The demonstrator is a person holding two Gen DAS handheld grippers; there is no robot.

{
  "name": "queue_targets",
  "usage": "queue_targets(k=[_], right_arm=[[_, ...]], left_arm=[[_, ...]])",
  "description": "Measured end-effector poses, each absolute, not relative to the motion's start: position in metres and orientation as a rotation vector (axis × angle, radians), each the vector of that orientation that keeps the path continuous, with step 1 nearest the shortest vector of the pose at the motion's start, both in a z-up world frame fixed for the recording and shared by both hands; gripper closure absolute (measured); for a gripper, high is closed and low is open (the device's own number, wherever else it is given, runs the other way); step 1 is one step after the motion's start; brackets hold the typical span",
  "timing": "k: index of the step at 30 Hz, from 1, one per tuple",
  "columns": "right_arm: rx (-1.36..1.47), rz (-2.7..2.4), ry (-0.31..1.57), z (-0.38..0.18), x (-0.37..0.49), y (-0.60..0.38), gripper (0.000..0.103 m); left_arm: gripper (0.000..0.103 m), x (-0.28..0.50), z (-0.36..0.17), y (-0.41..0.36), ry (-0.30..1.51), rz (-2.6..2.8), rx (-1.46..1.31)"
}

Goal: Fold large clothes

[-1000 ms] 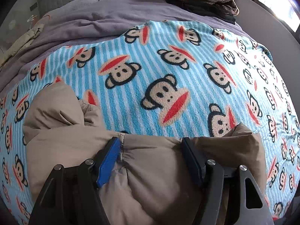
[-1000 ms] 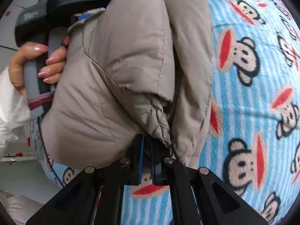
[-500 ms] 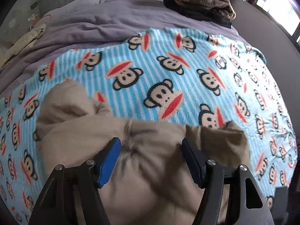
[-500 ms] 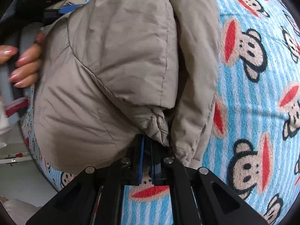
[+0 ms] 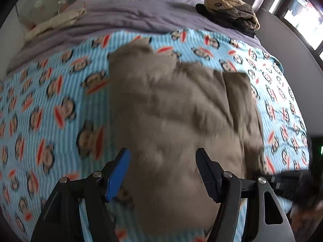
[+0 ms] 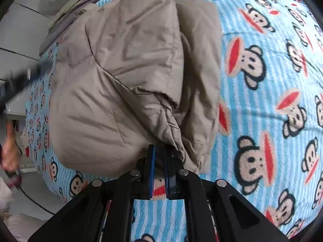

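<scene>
A beige puffer jacket [image 5: 171,104] lies folded in a bundle on the monkey-print blanket [image 5: 50,104]. My left gripper [image 5: 162,153] hovers open above the jacket's near end, touching nothing; this view is blurred by motion. In the right wrist view the jacket [image 6: 121,70] fills the left half. Its gathered hem runs down into my right gripper [image 6: 159,151]. The jaws there are opening by a crack, with the bunched hem still pinched at the tips. The left gripper [image 6: 22,74] shows as a dark blur at the left edge, with a hand [image 6: 10,151] below it.
The blue striped blanket [image 6: 262,100] covers a bed with a purple duvet [image 5: 141,20] at the far end. A pile of dark and striped clothes [image 5: 232,14] sits at the far right corner and a cream cloth [image 5: 56,22] at the far left. A window [image 5: 302,20] is on the right.
The left gripper has lifted off the jacket and pulled back fast, so the whole bundle now shows. The right gripper has risen slightly with the hem, its jaws a hair wider.
</scene>
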State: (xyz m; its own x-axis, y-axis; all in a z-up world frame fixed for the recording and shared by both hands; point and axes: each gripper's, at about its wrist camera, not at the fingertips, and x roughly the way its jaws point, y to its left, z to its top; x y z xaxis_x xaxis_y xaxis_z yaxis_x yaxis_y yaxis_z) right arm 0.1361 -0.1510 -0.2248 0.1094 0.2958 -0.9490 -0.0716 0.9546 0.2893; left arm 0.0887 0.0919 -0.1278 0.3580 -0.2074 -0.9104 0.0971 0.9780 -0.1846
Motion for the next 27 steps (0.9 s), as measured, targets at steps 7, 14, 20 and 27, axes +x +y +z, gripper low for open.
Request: queue_targets(k=[7, 14, 20, 27], right_arm=[[0.147, 0.233, 1.465, -0.226, 0.134, -0.161, 0.095], [0.088, 0.178, 1.549, -0.260, 0.128, -0.147, 0.095], [0.070, 0.149, 1.533, -0.244, 0.121, -0.135, 0.094], [0.120, 0.091, 1.510, -0.225, 0.112, -0.140, 0.093]], left_arm=[[0.034, 0.050, -0.164, 0.100, 1.299, -0.186, -0.110], [0.023, 0.040, -0.177, 0.098, 1.314, -0.156, -0.135], [0.023, 0.039, -0.174, 0.101, 1.300, -0.173, -0.161], [0.023, 0.037, -0.177, 0.106, 1.299, -0.219, -0.188]])
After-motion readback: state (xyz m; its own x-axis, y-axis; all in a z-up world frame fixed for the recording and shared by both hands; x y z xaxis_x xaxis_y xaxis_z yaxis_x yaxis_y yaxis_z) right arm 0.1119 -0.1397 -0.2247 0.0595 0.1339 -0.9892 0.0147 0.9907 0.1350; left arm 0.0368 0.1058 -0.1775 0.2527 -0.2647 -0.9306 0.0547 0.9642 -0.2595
